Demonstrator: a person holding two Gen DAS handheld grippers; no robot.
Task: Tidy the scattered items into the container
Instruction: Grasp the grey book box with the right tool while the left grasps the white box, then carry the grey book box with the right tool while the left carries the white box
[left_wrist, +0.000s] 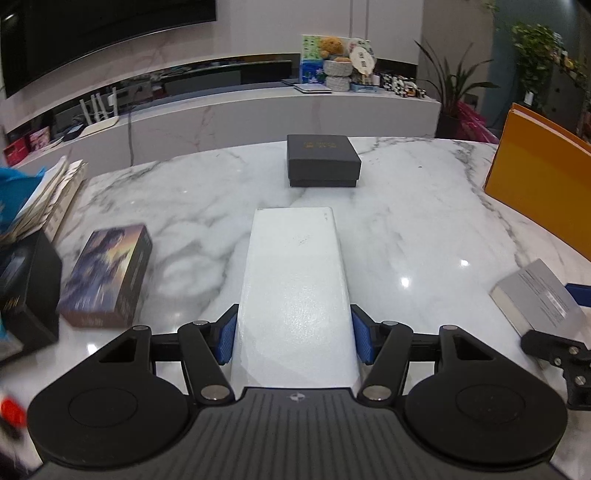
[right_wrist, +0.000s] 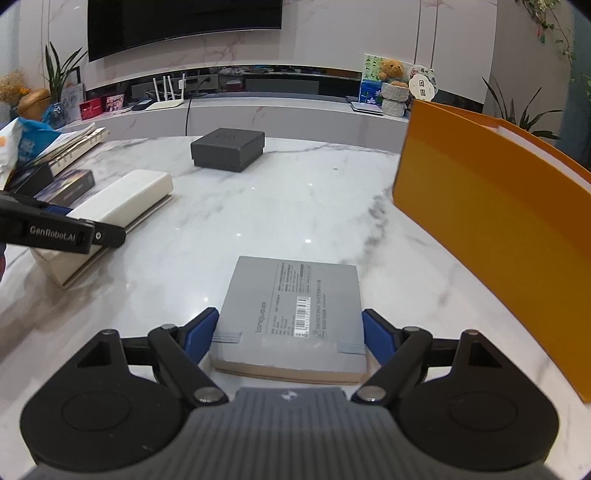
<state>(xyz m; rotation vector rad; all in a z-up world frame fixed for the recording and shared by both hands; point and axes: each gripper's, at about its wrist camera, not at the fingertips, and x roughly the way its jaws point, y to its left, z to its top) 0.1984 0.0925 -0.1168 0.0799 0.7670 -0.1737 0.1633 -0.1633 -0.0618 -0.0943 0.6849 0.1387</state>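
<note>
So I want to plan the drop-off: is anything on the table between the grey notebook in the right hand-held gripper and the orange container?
Nothing visible. Bare marble table lies between the grey notebook and the orange container to its right. The black box sits farther back, off that path.

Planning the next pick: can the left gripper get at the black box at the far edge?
Probably not yet. The left gripper is shut on the white box; beyond that, the tabletop before the black box is bare.
</note>
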